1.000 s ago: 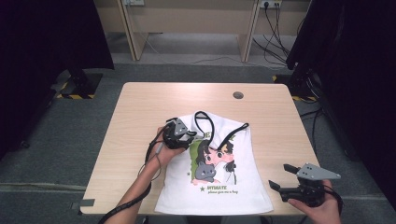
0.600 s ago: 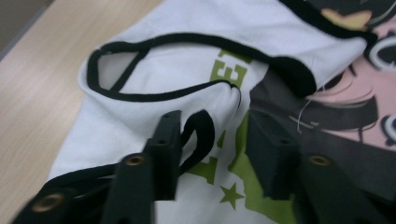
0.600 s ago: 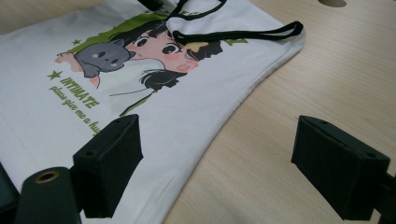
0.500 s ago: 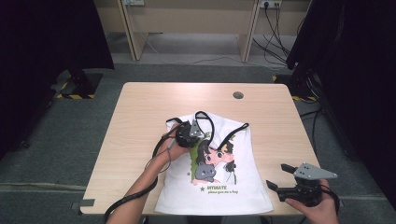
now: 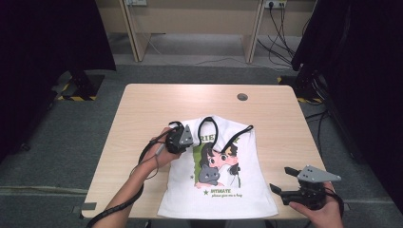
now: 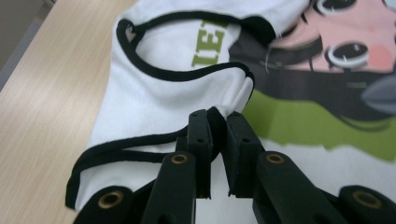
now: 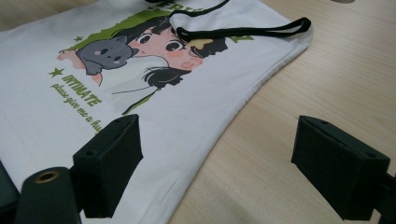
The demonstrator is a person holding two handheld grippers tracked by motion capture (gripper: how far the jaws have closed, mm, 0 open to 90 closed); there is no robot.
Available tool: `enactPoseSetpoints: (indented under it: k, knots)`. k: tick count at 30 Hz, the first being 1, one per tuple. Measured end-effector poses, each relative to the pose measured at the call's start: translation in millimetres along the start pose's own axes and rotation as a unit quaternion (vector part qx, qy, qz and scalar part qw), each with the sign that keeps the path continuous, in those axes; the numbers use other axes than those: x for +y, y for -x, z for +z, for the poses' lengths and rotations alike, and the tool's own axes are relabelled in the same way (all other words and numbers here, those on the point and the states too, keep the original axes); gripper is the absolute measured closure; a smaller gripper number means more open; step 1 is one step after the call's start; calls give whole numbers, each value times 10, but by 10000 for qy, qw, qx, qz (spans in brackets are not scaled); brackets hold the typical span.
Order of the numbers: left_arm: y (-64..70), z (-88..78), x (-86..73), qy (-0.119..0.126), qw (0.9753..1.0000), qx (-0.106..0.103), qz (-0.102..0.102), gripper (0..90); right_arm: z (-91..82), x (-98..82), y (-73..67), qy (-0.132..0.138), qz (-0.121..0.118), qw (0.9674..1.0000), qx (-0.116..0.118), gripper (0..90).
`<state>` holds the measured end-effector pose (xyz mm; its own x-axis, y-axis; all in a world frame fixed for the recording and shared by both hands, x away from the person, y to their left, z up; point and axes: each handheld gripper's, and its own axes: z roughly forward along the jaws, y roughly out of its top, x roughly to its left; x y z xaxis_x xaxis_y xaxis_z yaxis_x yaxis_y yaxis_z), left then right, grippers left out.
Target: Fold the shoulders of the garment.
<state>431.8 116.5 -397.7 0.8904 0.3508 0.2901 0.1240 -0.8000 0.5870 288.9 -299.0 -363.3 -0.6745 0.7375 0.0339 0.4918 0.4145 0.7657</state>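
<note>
cloth could slip: left gripper fingers pinch only the tank top strap's edge; right gripper gapes idle.

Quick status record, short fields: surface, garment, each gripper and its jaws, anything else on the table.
surface: wooden table
garment: white tank top with black trim and cartoon print, lying flat
left gripper: jaws have just been closing, now pinched on the top's black-trimmed edge by the left armhole
right gripper: jaws wide open, nothing between them, low over the top's right hem corner
other: round grey cap near the table's far edge
</note>
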Motion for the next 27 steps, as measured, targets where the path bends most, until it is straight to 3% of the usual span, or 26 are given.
enactPoseSetpoints:
  k: [5, 9, 13, 18, 24, 27]
  knots:
    - [175, 38, -75, -85, 9998, -147, 97, 744, 41, 24, -19, -49, -42, 10000, 33, 160]
    - [216, 63, -66, 64, 10000, 59, -9, 592, 137, 121, -30, -156, -160, 9997, 77, 161]
    - [223, 104, -26, 2, 10000, 43, 47, 554, 271, 277, -38, -196, -305, 9992, 136, 170]
    - [238, 172, 9, -44, 10000, -39, 17, 568, 517, 475, -43, -223, -365, 9988, 229, 173]
    - [256, 194, 10, 64, 9999, -24, -128, 709, 723, 608, -72, -282, -411, 9984, 275, 173]
    - [265, 178, 35, 325, 9987, 89, -377, 714, 809, 670, -85, -288, -431, 9982, 303, 176]
